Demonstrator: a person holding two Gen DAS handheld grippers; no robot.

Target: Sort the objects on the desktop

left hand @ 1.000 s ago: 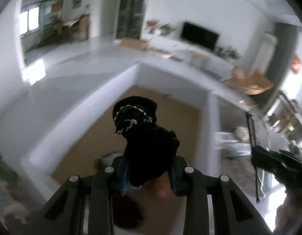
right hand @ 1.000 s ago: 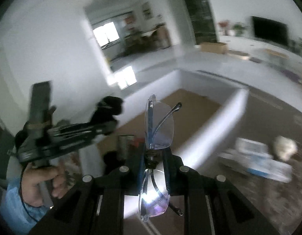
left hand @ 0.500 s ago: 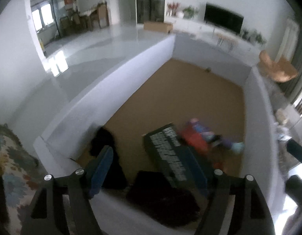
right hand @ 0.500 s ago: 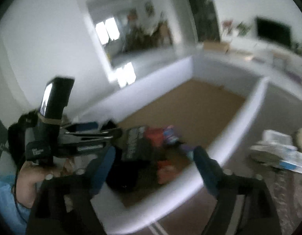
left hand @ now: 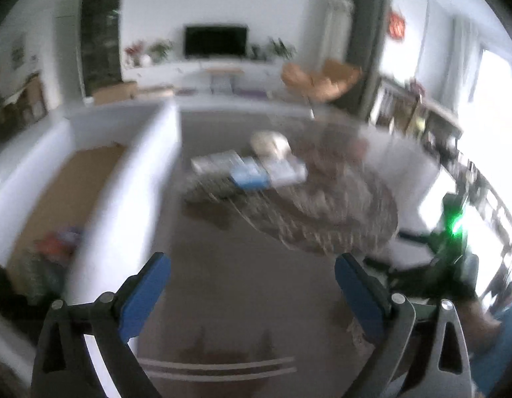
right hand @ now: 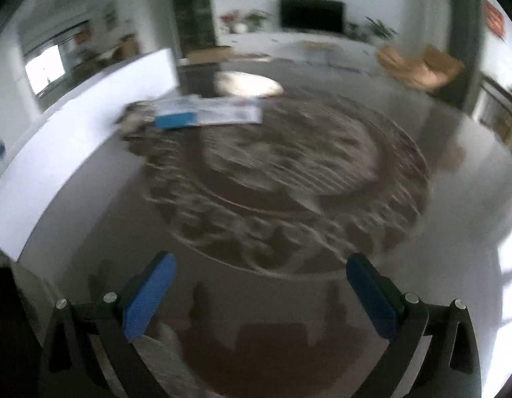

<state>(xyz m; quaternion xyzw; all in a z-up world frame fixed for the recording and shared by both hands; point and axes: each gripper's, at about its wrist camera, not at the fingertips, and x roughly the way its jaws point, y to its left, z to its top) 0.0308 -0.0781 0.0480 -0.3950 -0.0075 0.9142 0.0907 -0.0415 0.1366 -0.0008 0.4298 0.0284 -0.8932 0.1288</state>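
Note:
My left gripper (left hand: 252,260) hangs over the grey tabletop, its jaws opening wide with nothing between the blue pads (left hand: 144,293). To its left stands the white box (left hand: 129,179) with a brown floor; blurred red (left hand: 51,245) and black items (left hand: 3,285) lie in its near corner. My right gripper (right hand: 260,258) is over the near edge of a round patterned mat (right hand: 289,182). Its jaws are also opening and hold nothing. The box wall (right hand: 73,139) runs along the left of the right wrist view.
Papers and a blue booklet (left hand: 252,169) lie on the mat's far left edge (right hand: 222,112), with a beige lump (left hand: 269,142) behind them. The right hand's device shows a green light (left hand: 455,222) at the right edge. Both views are motion-blurred.
The left gripper let go of the black cloth item and the right let go of the clear glasses at the box. Both opened wide and swung right, over the table and mat.

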